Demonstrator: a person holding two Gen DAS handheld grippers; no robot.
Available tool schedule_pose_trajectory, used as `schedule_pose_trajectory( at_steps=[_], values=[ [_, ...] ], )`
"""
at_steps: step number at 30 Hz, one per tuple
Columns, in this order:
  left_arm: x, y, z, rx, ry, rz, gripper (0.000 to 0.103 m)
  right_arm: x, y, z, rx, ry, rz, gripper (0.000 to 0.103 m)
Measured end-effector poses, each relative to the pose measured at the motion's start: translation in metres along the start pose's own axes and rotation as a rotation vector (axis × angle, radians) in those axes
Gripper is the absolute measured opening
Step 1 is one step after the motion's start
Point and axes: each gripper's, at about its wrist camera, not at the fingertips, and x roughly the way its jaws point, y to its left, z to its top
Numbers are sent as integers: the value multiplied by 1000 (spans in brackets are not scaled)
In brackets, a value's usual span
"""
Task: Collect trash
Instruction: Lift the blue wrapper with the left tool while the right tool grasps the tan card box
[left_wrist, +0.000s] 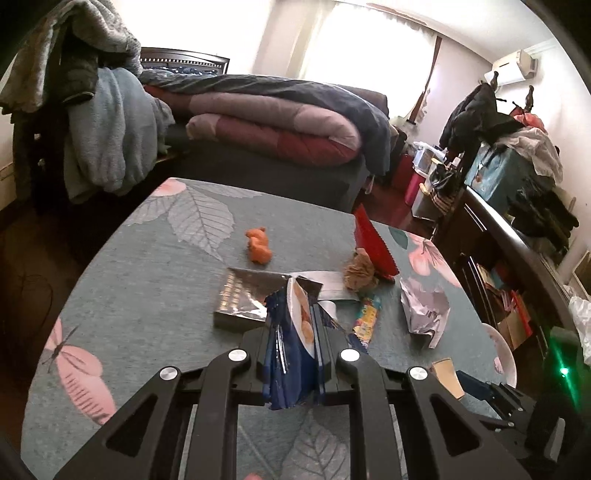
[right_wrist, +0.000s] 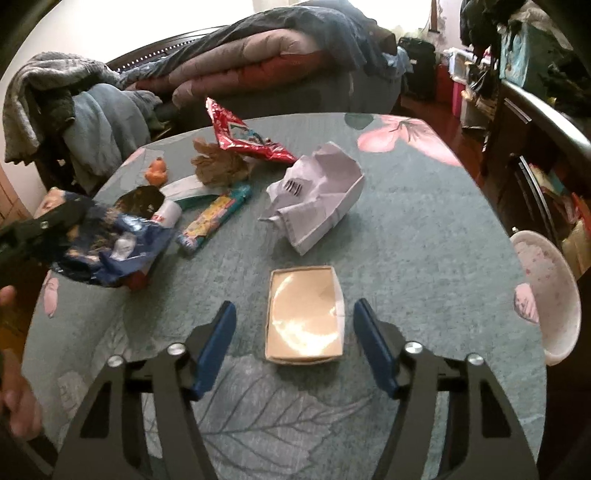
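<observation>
My left gripper (left_wrist: 291, 332) is shut on a crumpled blue snack wrapper (left_wrist: 288, 354) and holds it just above the table; the right wrist view shows that wrapper (right_wrist: 110, 247) hanging at the left. My right gripper (right_wrist: 293, 305) is open, its blue pads on either side of a small tan box (right_wrist: 304, 317) without touching it. More trash lies on the table: a red wrapper (right_wrist: 243, 136), a brown paper wad (right_wrist: 218, 166), an orange peel (right_wrist: 157, 171), a striped candy wrapper (right_wrist: 210, 221), a crumpled white paper bag (right_wrist: 321, 192) and a silver foil packet (left_wrist: 243, 299).
The round table (right_wrist: 424, 240) has a green leaf-print cloth. A pink-white bowl (right_wrist: 554, 295) sits at its right edge. A bed with folded quilts (left_wrist: 280, 122) stands behind, a chair draped with clothes (left_wrist: 103, 122) at the left, dark shelves (left_wrist: 517, 277) at the right.
</observation>
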Motion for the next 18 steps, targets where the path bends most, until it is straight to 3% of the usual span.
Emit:
schedule_pose_trajectory(
  at_steps=[2,11,18],
  values=[
    [-3,2,0,1,-6,4,17,-1,-1,1,0,-3,-12,40],
    [-16,-2,1,10,-18,23,18,-25,-13,-3,30,-52,14,40],
    [-27,-31,0,68,-29,7,19,-53,-27,-7,54,-100,17,40]
  ],
)
